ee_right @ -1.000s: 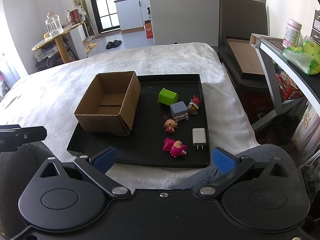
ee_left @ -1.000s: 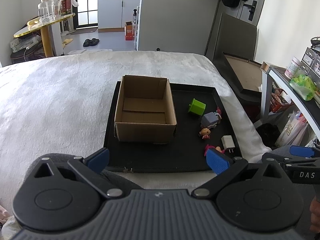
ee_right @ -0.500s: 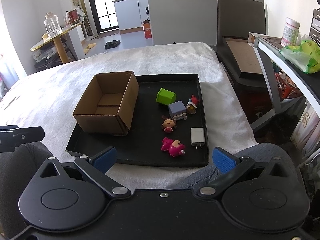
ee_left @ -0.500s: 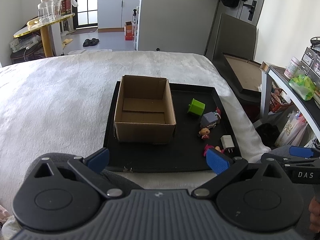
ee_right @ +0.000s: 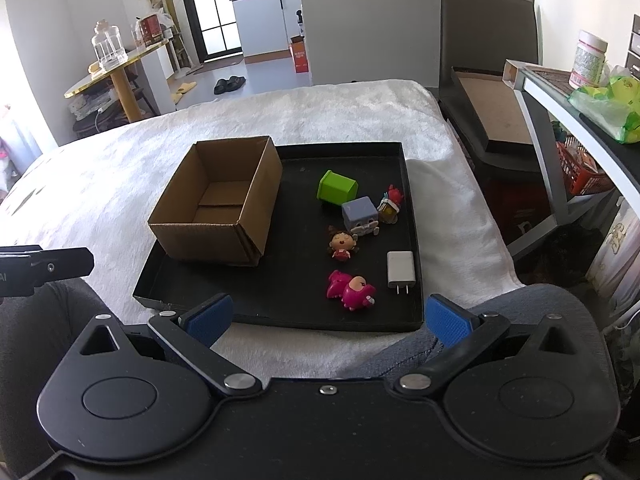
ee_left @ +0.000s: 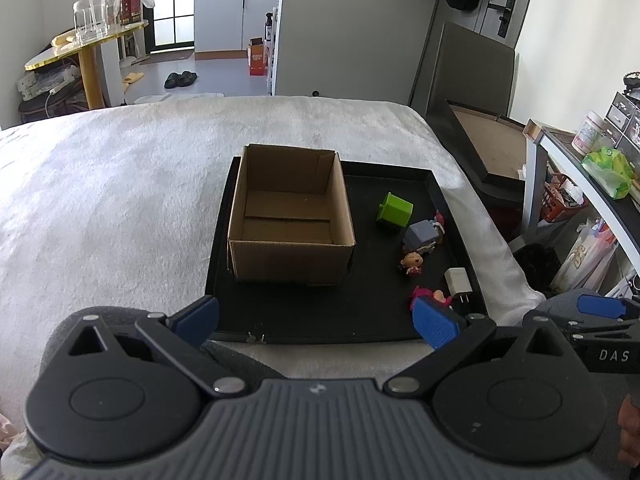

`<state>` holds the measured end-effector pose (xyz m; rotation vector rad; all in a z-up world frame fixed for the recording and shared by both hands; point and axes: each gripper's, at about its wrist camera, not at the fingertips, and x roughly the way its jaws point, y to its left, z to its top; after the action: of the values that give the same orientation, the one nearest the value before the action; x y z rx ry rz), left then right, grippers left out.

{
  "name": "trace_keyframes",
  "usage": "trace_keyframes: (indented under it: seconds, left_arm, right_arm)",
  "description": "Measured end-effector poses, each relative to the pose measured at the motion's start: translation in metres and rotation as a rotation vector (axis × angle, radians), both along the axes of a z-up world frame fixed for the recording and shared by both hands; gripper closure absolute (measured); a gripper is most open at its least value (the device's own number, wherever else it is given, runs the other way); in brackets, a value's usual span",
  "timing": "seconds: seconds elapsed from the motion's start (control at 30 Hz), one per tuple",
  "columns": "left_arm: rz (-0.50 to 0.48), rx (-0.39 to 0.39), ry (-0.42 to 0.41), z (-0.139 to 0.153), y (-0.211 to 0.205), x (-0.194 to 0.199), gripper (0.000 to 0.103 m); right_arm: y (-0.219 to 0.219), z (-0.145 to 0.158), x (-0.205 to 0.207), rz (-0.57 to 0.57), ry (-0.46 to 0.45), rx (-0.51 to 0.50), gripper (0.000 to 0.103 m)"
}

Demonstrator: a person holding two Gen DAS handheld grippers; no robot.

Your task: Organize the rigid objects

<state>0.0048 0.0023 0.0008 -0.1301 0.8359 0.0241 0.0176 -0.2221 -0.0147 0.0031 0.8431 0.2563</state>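
Left wrist view, your holdings:
- Your left gripper: released, blue fingertips spread wide, nothing between them; held low above the near edge of the black tray
- Black tray: lies on a white blanket
- Cardboard box: open-topped, nothing inside, standing on the left part of the tray
- Green block: tipped on its side, right of the box
- Grey-blue cube toy: just nearer than the green block, with a small red-topped figure touching its right side
- Brown-haired doll: nearer than the cube, apart from it
- White charger: prongs pointing toward you, close to the tray's right wall
- Pink toy: partly hidden behind your right-hand blue fingertip
- Your right gripper: only one blue tip and a black arm visible at the right edge

Right wrist view, your holdings:
- Your right gripper: released, tips wide apart, empty, held over the tray's near rim
- Cardboard box: far left of the tray
- Green block, cube toy, small figure: clustered toward the right
- Doll: lying face up
- Pink toy: on its side, just left of the charger
- Your left gripper: a black part at the left edge, tips unseen here
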Motion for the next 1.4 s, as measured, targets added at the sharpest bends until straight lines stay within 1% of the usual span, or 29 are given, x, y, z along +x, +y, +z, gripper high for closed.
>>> trace_keyframes:
  seconds: [0.3,0.73,0.87,1.03,1.07,1.1,1.2,1.3,1.4]
  left_arm:
    - [0.011,0.009,0.007,-0.01,0.007,0.01,0.0]
    - [0.082,0.012,0.006,-0.019,0.031,0.029,0.001]
    - [0.109,0.017,0.006,-0.021,0.038,0.037,0.002]
    - [0.158,0.014,0.002,-0.024,0.045,0.047,0.004]
    - [0.163,0.016,0.001,-0.024,0.046,0.05,0.004]
    - [0.169,0.02,0.002,-0.025,0.046,0.053,0.005]
    - [0.188,0.018,0.01,-0.029,0.049,0.061,0.009]
    - [0.208,0.01,0.023,-0.033,0.053,0.07,0.015]
    - [0.226,0.006,0.04,-0.038,0.055,0.078,0.021]
  right_arm:
    - [-0.002,-0.01,0.01,0.01,0.012,0.029,0.0]
    - [-0.001,-0.032,0.032,0.017,0.036,0.073,0.001]
    - [0.0,-0.04,0.041,0.022,0.049,0.081,0.005]
    - [-0.002,-0.048,0.053,0.025,0.066,0.086,0.014]
    - [-0.003,-0.05,0.055,0.022,0.067,0.09,0.018]
    - [-0.005,-0.052,0.057,0.02,0.071,0.096,0.022]
    - [-0.007,-0.059,0.067,0.017,0.091,0.1,0.031]
    - [-0.007,-0.067,0.076,0.014,0.112,0.103,0.037]
    - [-0.007,-0.075,0.084,0.016,0.136,0.105,0.039]
